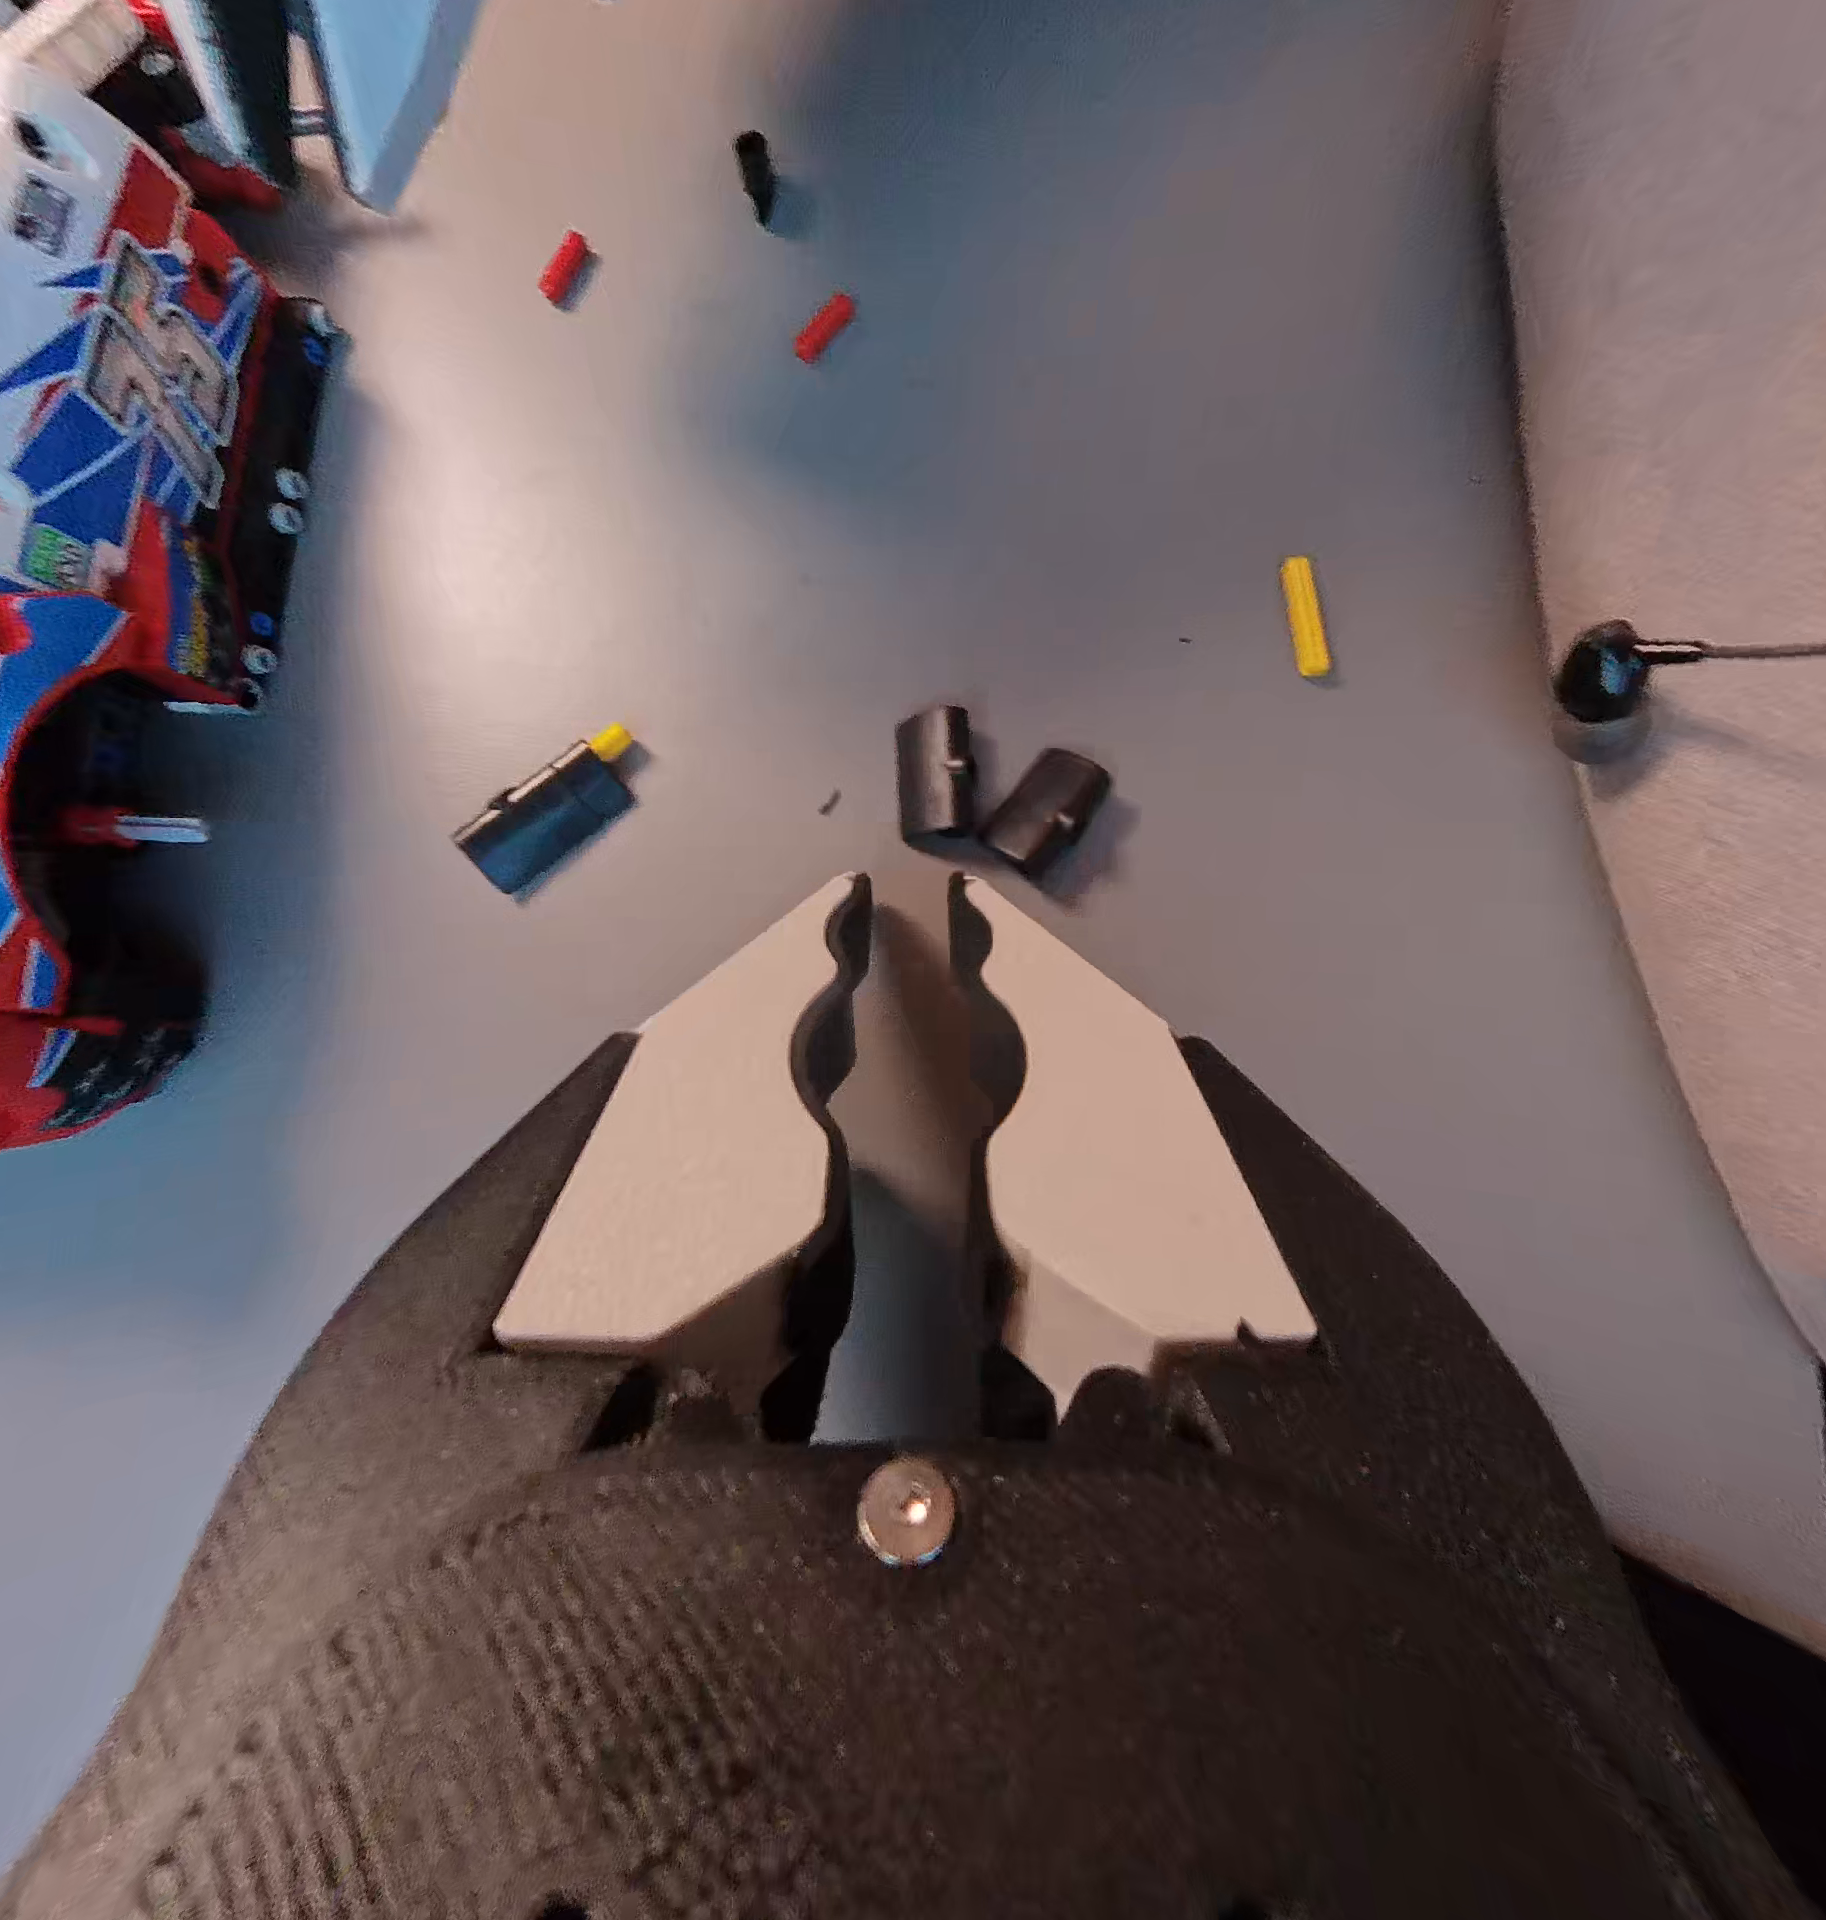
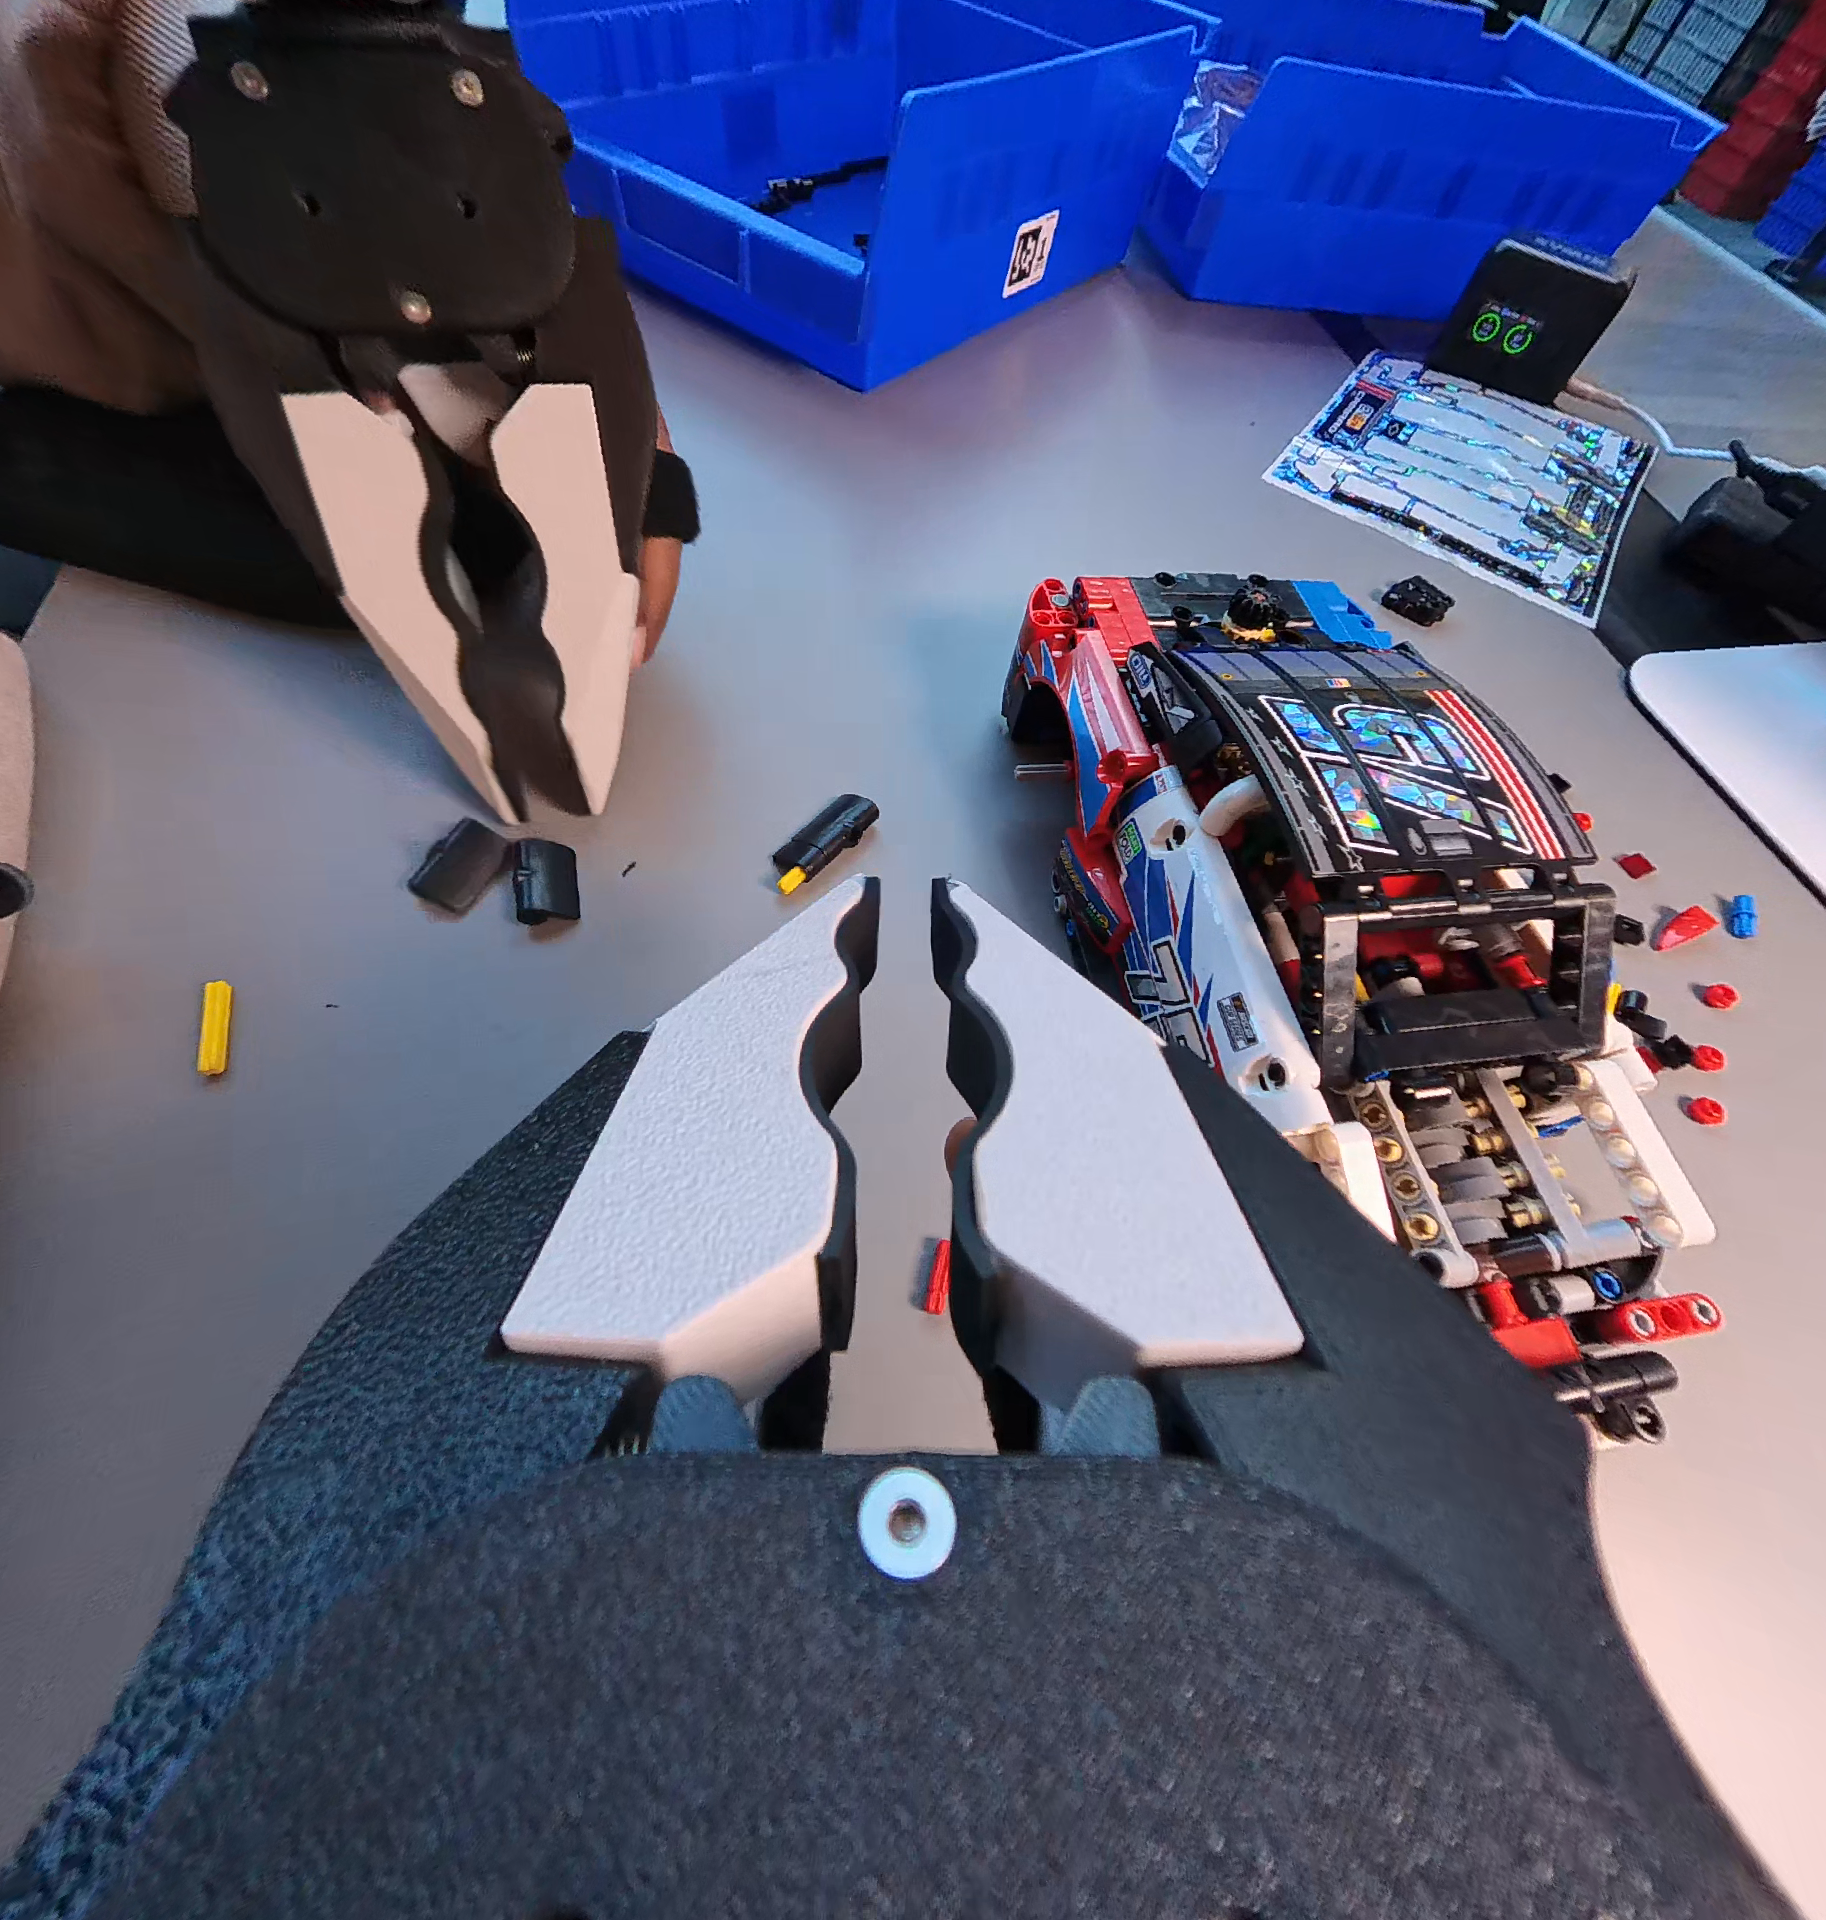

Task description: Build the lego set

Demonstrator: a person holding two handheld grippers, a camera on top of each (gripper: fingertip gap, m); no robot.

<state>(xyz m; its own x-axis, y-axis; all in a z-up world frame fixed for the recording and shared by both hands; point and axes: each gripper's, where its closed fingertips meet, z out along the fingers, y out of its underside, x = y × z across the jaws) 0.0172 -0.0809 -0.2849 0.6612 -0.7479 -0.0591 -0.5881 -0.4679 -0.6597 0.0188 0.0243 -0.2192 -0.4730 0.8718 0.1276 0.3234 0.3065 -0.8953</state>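
1. Right tool (image 2: 904, 902) hangs low over the grey desk (image 2: 265, 1195), its two white fingers parted by a narrow gap with nothing between them.
2. Just ahead of its tips lies a black connector with a yellow pin (image 2: 824, 828) poking out of one end.
3. To the right of that tool sits the lego car (image 2: 1335, 935), red, white and blue with a black stickered roof, its rear frame bare and showing grey beams and gears.
4. Small red pieces (image 2: 1709, 1055) and one blue pin (image 2: 1740, 914) are scattered just beside the car on its far side.
5. Left tool (image 1: 909, 894) points down at two black curved pieces (image 1: 997, 800) that lie touching each other; its fingers are slightly apart and hold nothing, and its tips stand right at the nearer piece.
6. From the left wrist view, a yellow axle (image 1: 1304, 616) lies well apart to the right, while two red pins (image 1: 824, 327) and a black pin (image 1: 754, 171) lie farther up the desk.
7. One more red pin (image 2: 935, 1276) shows on the desk through the gap of the right tool.
8. Behind the car lie a shiny sticker sheet (image 2: 1460, 478) and a small black device with green rings (image 2: 1527, 317).
9. Two blue bins (image 2: 888, 197) stand at the back of the desk.
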